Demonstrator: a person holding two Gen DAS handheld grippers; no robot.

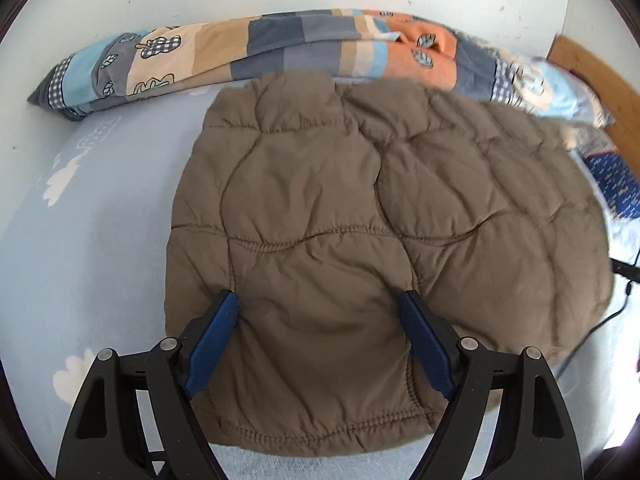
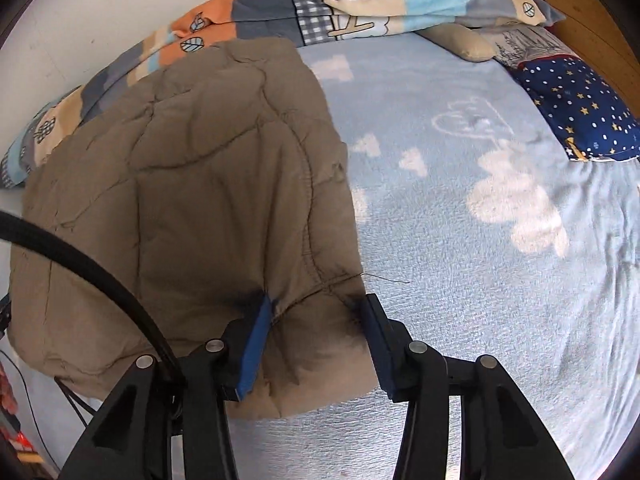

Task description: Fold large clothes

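A brown quilted padded jacket [image 1: 360,208] lies folded on a light blue bed sheet [image 1: 88,248]. My left gripper [image 1: 320,300] is open, its blue-padded jaws straddling the jacket's near hem edge. In the right wrist view the same jacket [image 2: 192,184] fills the left half. My right gripper [image 2: 316,304] is open, its jaws either side of the jacket's near right corner, which bulges between them. Neither gripper pinches the cloth.
A rolled patchwork blanket [image 1: 304,44] lies along the white wall behind the jacket. A navy star-patterned pillow [image 2: 576,108] and a wooden headboard [image 2: 600,8] are at the right. A black cable [image 2: 80,256] crosses the jacket's left side. The cloud-printed sheet [image 2: 500,220] stretches to the right.
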